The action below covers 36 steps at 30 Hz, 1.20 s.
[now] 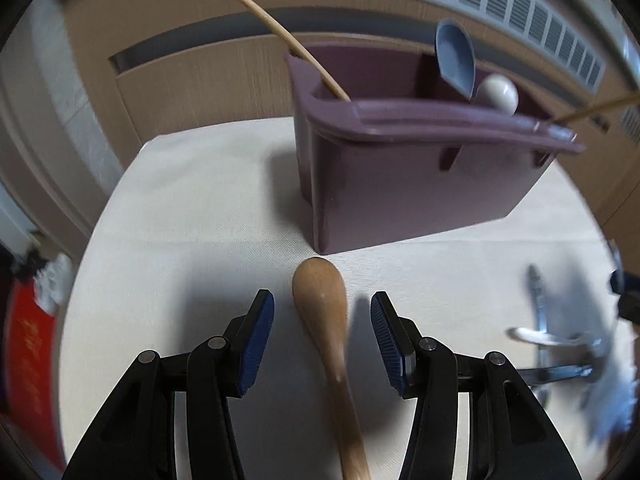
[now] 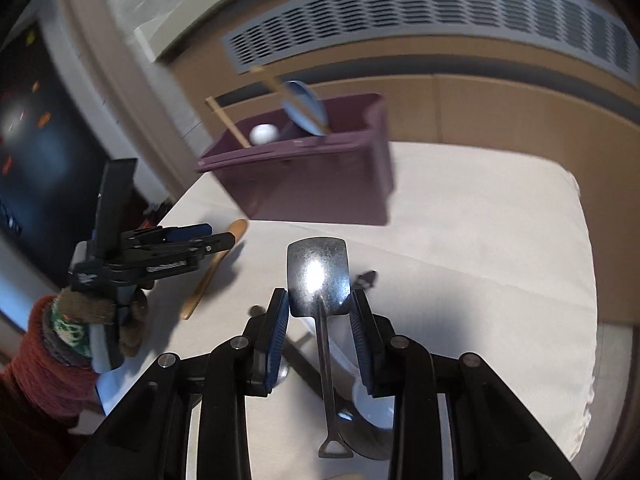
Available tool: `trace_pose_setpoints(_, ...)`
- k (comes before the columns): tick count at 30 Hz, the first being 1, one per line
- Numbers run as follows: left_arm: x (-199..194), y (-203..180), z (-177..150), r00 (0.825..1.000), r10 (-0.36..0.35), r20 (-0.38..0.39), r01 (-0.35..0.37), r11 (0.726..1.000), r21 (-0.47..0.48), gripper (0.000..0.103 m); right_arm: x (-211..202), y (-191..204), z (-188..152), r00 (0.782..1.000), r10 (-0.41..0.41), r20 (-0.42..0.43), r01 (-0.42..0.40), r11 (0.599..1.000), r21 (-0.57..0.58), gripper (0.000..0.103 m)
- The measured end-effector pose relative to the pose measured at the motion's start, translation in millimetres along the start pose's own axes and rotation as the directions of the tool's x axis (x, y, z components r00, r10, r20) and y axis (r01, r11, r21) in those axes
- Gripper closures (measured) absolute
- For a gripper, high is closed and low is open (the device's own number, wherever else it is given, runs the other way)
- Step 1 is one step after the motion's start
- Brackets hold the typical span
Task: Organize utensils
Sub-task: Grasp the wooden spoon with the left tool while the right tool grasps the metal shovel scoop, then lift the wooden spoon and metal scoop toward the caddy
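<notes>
The right claw [image 2: 319, 306] is clamped on a shiny shovel-shaped metal spoon [image 2: 319, 276] above the white worktop [image 2: 480, 248] — the thin edges might slip. Left claw [image 1: 322, 320] gapes wide, empty, straddling a wooden spoon [image 1: 320, 300] — untouched.

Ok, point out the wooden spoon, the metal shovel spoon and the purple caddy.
wooden spoon [image 1: 320, 296], left wrist view, on its bowl.
metal shovel spoon [image 2: 318, 276], right wrist view, on its blade.
purple caddy [image 1: 400, 184], left wrist view, on its front wall.

I can read no text in either view. White lettering on the left gripper [image 2: 216, 240] body and gold marks on a red cloth [image 1: 28, 360] are too blurred to read.
</notes>
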State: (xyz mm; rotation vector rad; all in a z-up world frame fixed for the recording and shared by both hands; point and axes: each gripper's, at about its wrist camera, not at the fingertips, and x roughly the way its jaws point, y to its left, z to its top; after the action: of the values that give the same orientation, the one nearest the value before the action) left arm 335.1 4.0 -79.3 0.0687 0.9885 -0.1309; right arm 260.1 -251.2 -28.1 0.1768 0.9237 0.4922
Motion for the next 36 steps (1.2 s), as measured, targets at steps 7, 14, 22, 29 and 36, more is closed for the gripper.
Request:
trace_pose_setpoints(7, -4, 15, -21, 0.999, 0.041, -0.017, -0.04, 0.999, 0.027, 0.052, 19, -18, -7, 0.998, -0.052, -0.034, 0.053, 0.998, 0.027, 0.074)
trace_pose_setpoints(14, 6, 14, -3, 0.999, -0.022, -0.049, 0.022, 1.0, -0.009, 0.058, 25, -10, -9, 0.997, -0.071, -0.012, 0.071, 0.998, -0.003, 0.074)
trace_pose_setpoints(22, 14, 11, 13, 0.995, 0.02, -0.1, -0.029, 0.996, -0.086, 0.07, 18, 5, -10, 0.994, -0.107, 0.026, 0.108, 0.993, -0.045, 0.074)
trace_pose_setpoints(29, -33, 11, -18, 0.997, -0.058, 0.047, 0.064, 0.99, -0.126, 0.072, -4, 18, -12, 0.987, -0.126, 0.099, 0.134, 0.988, -0.071, 0.074)
trace_pose_setpoints(36, -129, -3, -61, 0.947, -0.082, 0.31, 0.139, 0.976, -0.168, 0.072, -38, 35, -13, 0.978, -0.109, 0.18, 0.124, 0.989, -0.075, 0.074)
